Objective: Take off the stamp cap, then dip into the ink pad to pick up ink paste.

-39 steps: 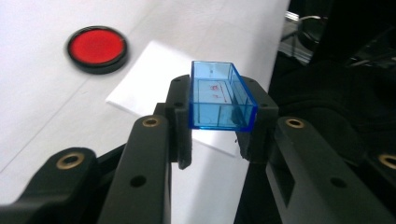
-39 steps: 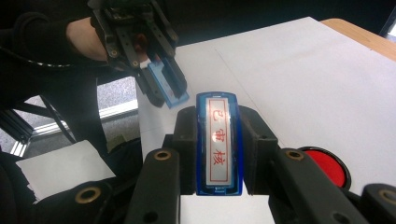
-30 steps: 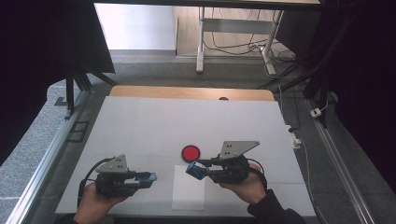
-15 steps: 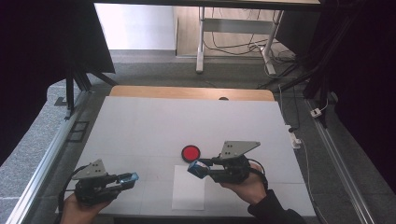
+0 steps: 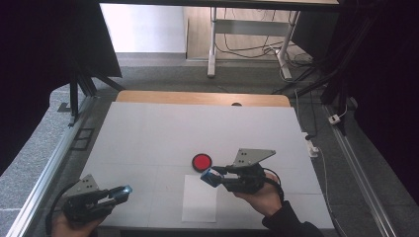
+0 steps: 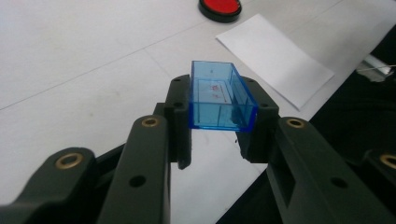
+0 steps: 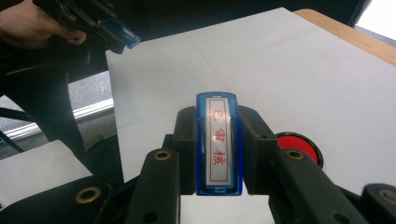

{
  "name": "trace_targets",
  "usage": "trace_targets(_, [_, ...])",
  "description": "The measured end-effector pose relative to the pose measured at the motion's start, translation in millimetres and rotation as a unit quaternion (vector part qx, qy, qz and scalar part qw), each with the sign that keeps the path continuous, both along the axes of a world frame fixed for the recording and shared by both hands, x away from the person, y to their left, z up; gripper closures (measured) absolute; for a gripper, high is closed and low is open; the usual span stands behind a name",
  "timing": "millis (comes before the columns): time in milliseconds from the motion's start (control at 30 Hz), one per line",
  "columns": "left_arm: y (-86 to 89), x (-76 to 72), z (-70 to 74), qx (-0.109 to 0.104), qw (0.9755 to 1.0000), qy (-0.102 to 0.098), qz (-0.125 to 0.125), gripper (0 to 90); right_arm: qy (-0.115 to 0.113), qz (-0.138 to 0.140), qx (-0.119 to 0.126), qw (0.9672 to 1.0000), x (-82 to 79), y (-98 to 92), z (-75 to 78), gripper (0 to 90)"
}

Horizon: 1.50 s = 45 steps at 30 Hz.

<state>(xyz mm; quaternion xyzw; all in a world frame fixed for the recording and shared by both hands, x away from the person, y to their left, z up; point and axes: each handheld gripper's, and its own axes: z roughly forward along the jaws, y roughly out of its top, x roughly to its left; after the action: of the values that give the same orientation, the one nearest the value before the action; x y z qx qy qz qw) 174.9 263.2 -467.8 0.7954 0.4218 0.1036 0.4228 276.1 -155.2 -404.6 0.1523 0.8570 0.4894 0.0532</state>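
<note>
Blue stamp clamped tight in right gripper, above white table near red ink pad and paper sheet. Left gripper pinches clear blue cap over the table's near-left corner. Wooden edge at the far side, grey carpet, cables beyond.

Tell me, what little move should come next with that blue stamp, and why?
Probably carry the stamp in the right gripper toward the red ink pad. Its cap is off, clamped in the left gripper well aside, and the pad lies open just beyond the stamp. The white paper beside it likely waits for the print afterwards.
</note>
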Motion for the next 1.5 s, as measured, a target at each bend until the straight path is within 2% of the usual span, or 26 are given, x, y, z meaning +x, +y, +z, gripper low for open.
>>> trace_targets(133, [-0.5, -0.9, -2.2, 0.018, 0.9998, 0.001, 0.002, 68.1, 0.001, -0.005, -0.001, 1.0000, 0.8, -0.4, -1.5, 71.1])
trace_targets(267, [-0.3, -0.1, -5.6, 0.024, 0.9996, 0.017, 0.003, 68.0, 0.002, -0.009, -0.004, 0.9999, 1.9, -1.4, -2.9, 71.1])
trace_targets(633, [-0.4, 0.4, -6.6, 0.020, 0.9995, 0.024, 0.000, 68.0, 0.006, -0.012, -0.007, 0.9999, 3.3, -1.3, -4.7, 71.1])
trace_targets(933, [1.3, 0.2, -6.5, 0.015, 0.9996, 0.022, 0.000, 68.0, 0.007, -0.020, -0.010, 0.9997, 7.2, 1.1, -5.4, 71.1])
trace_targets(1033, [2.1, 0.8, -6.9, 0.010, 0.9996, 0.025, -0.003, 68.1, 0.005, -0.024, -0.015, 0.9996, 10.7, 3.8, -5.8, 71.0])
trace_targets(1200, [3.4, -0.8, -6.5, 0.003, 0.9998, 0.020, -0.003, 68.1, 0.006, -0.029, -0.023, 0.9993, 17.9, 8.0, -8.0, 71.1])
trace_targets(1500, [2.3, -2.4, -6.2, 0.009, 0.9998, 0.015, -0.007, 68.1, 0.005, -0.051, -0.036, 0.9981, 35.9, 17.9, -11.0, 71.1])
